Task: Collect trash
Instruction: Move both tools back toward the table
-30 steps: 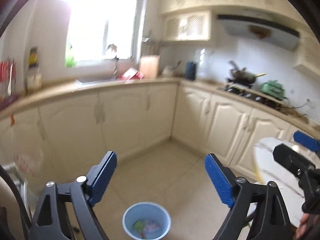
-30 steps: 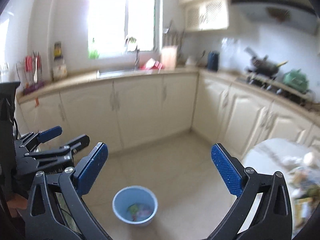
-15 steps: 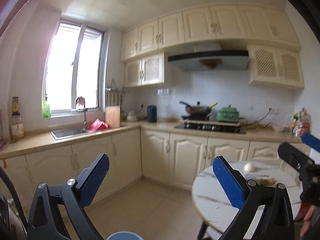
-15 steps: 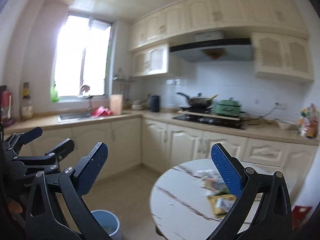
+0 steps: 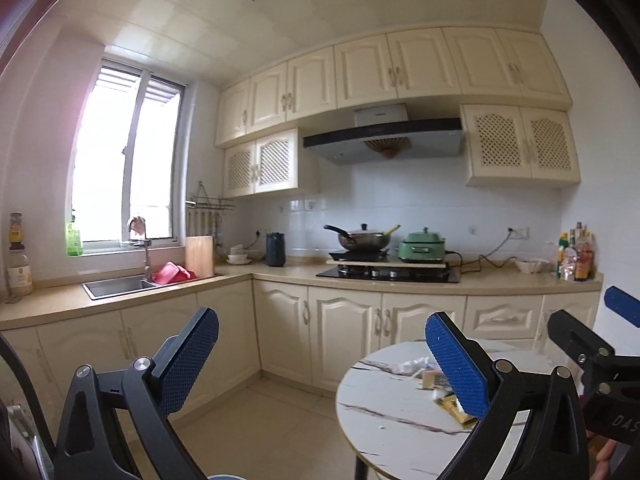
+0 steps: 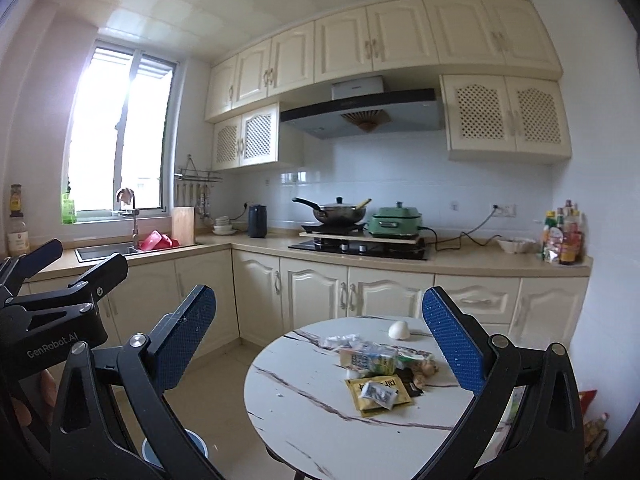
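Note:
A pile of trash lies on the round white marble table: a yellow packet, a printed carton, a crumpled white wrapper, a white shell-like piece and brown scraps. My right gripper is open and empty, held level short of the table's near edge. My left gripper is also open and empty, to the left of the table, with the yellow packet partly hidden behind its right finger. The blue bin stands on the floor, left of the table, mostly hidden.
Cream cabinets run along the back and left walls. The counter carries a hob with a wok, a green cooker, a sink and sauce bottles. Tiled floor lies between table and cabinets.
Both views have swung up and to the right, from the floor and the blue bin to the round table with trash. The bin has dropped to the bottom edge. Both grippers remain open.

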{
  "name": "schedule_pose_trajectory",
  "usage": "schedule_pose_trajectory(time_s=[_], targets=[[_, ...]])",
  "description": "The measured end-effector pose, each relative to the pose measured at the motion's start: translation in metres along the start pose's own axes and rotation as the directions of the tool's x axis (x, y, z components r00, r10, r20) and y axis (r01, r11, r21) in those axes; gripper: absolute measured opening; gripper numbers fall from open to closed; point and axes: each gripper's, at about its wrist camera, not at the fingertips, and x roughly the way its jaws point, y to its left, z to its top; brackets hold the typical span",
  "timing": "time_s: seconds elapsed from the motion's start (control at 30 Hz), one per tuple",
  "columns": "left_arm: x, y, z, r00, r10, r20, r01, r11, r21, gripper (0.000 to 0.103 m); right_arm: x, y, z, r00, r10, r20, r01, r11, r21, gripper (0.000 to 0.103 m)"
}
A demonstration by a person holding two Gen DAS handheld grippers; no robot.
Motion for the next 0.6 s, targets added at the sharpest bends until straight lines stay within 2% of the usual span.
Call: schedule_pose_trajectory(time_s=[0.1, 0.17, 0.23, 0.37, 0.5, 0.6], targets=[[0.015, -0.009, 0.006, 1.0, -0.016, -0.018, 0.016, 1.0, 0.02, 0.102, 0.004, -0.009, -0.004, 1.0, -0.019, -0.012, 0.019, 1.0, 0.004, 0.103], [0.051, -0.015, 0.025, 0.999, -0.032, -0.036, 0.033, 0.999, 0.028, 0.102, 0.007, -0.016, -0.009, 0.999, -0.031, -0.018, 0.031, 0.999, 0.014, 0.103], [0.067, -0.021, 0.023, 0.996, -0.053, -0.067, 0.056, 0.998, 0.037, 0.102, 0.011, -0.026, -0.015, 0.999, -0.045, -0.029, 0.046, 0.999, 0.025, 0.103], [0.124, -0.036, 0.033, 0.987, -0.071, -0.147, 0.08, 0.995, 0.056, 0.102, 0.03, -0.055, -0.03, 0.993, -0.09, -0.079, 0.095, 0.994, 0.059, 0.103], [0.175, -0.05, 0.026, 0.961, -0.1, -0.256, 0.117, 0.992, 0.052, 0.102, 0.056, -0.089, -0.05, 0.978, -0.143, -0.153, 0.158, 0.983, 0.092, 0.103], [0.217, -0.064, 0.021, 0.934, -0.121, -0.336, 0.146, 0.988, 0.05, 0.102, 0.078, -0.112, -0.065, 0.962, -0.172, -0.212, 0.198, 0.974, 0.108, 0.103]])
